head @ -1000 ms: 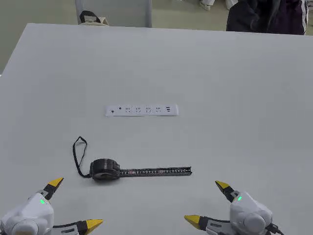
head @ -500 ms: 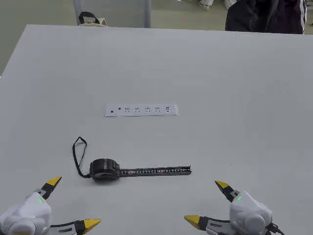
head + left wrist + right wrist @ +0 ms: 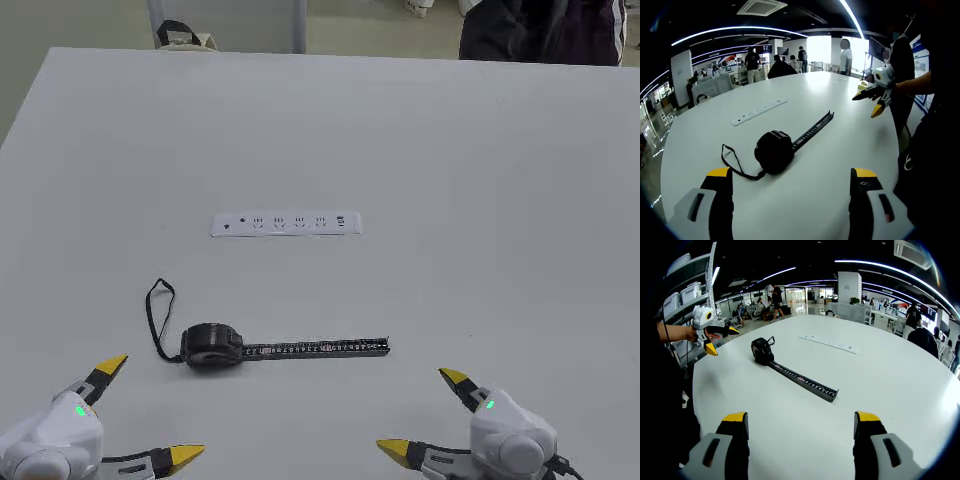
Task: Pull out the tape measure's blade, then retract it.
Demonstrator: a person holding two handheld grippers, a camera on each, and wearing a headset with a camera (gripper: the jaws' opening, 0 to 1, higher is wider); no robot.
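**A:** Is anything being changed on the smooth white counter point(image 3: 470, 180) over this last second?

**B:** Almost nothing. The squat, round black tape measure point(image 3: 212, 345) is being left where it was, just ahead of the left hand-held gripper point(image 3: 148, 410). Its narrow dark blade point(image 3: 315, 349) is being kept drawn out at the same length, with the tip pointing into the space ahead of the right hand-held gripper point(image 3: 424, 413). Only a slight drift of the whole head view is being noticed, and that is being put down to the headset.

**A:** How are the hand-held grippers being held?

**B:** Both are being held released, with the yellow-tipped jaws spread wide and nothing between them. Each is being kept clear of the tape measure.

**A:** What is being concluded for the task?

**B:** The pull-out is being judged done, since the blade is lying out flat. The retraction is being judged not yet begun.

**A:** And the materials?

**B:** The case is being read as matt, perhaps rubbery. The blade is being read as a thin, stiff strip with fine printed marks. A thin black cord loop point(image 3: 155, 310) is trailing from the case, ahead of the left hand-held gripper. A flat white power strip point(image 3: 285, 223) is lying beyond the tape measure from both hand-held grippers.
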